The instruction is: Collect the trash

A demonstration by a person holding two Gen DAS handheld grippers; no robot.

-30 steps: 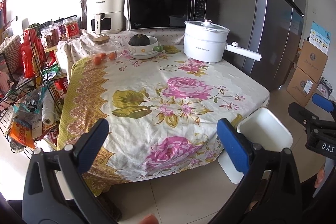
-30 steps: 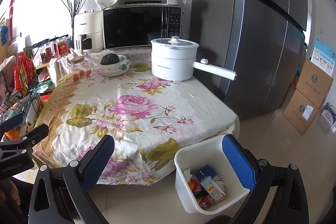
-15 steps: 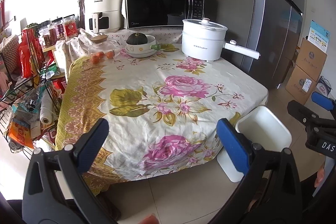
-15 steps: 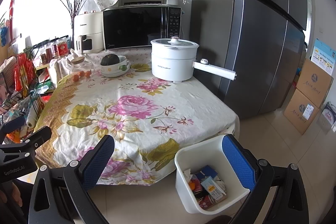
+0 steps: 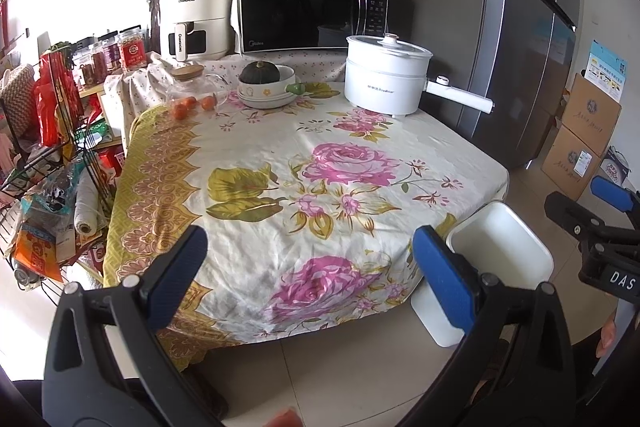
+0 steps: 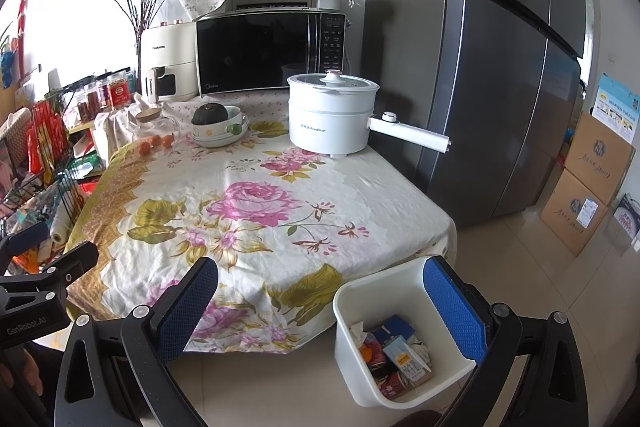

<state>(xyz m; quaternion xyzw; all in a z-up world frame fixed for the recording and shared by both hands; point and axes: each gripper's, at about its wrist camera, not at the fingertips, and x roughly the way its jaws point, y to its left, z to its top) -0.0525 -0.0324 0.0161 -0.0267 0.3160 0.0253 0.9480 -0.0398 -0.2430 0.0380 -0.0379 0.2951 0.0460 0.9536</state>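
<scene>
A white trash bin [image 6: 396,343] stands on the floor at the table's near right corner, holding wrappers, a crumpled tissue and small cartons [image 6: 394,355]. In the left wrist view the same bin [image 5: 496,259] shows only its rim and wall. My right gripper [image 6: 320,307] is open above the floor, its right finger over the bin's edge. My left gripper [image 5: 308,267] is open and empty before the table's front edge. No loose trash shows on the floral tablecloth [image 5: 304,171].
At the table's back stand a white electric pot [image 6: 332,115], a bowl with a dark squash [image 6: 218,125], a glass jar beside small oranges [image 6: 156,139], a microwave [image 6: 268,51] and an air fryer. A fridge [image 6: 500,67] and cardboard boxes [image 6: 592,183] stand right; a wire rack [image 5: 44,163] left.
The left wrist view has drifted slightly, so the table appears a little shifted. Both grippers stay open and the bin has not moved.
</scene>
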